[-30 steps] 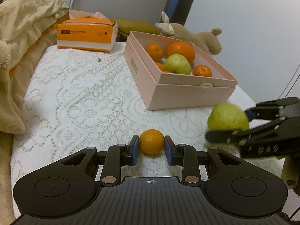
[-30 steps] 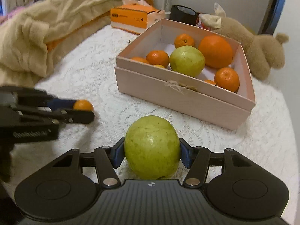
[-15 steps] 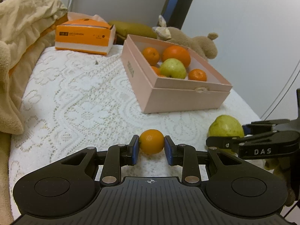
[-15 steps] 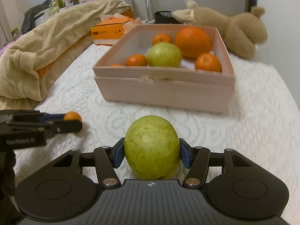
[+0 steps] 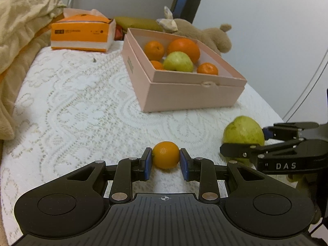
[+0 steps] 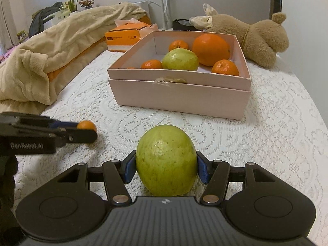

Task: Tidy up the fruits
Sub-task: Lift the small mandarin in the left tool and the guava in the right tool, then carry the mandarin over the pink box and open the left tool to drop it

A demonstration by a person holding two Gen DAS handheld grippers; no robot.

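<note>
My left gripper (image 5: 166, 161) has its two blue pads pressed on the sides of a small mandarin (image 5: 166, 154), so it is only partly closed, as far as the fruit allows. The mandarin sits between the pads, low over the white lace cloth (image 5: 82, 106); I cannot tell if it touches the cloth.

My right gripper (image 6: 166, 169) is closed on a green guava (image 6: 166, 161), which is much wider, so the jaws stand further apart. The pads (image 6: 129, 169) touch both sides of the guava. It is just over the cloth, and I cannot tell if it rests on it.

Ahead of both tools stands the pink box (image 6: 180, 97), well apart from the fingertips. From the left gripper it is ahead and a little to the right; from the right gripper it is almost straight ahead. Inside the box I see a big orange (image 6: 211, 49), a second guava (image 6: 180, 59) and several small mandarins around them.

Beyond the box lies a brown plush animal (image 6: 260, 39). To the left of the box, further away, is an orange tissue box (image 5: 82, 33), and a beige blanket (image 6: 51, 51) lies along the left side. The right gripper is to the right of my left one, near it.
</note>
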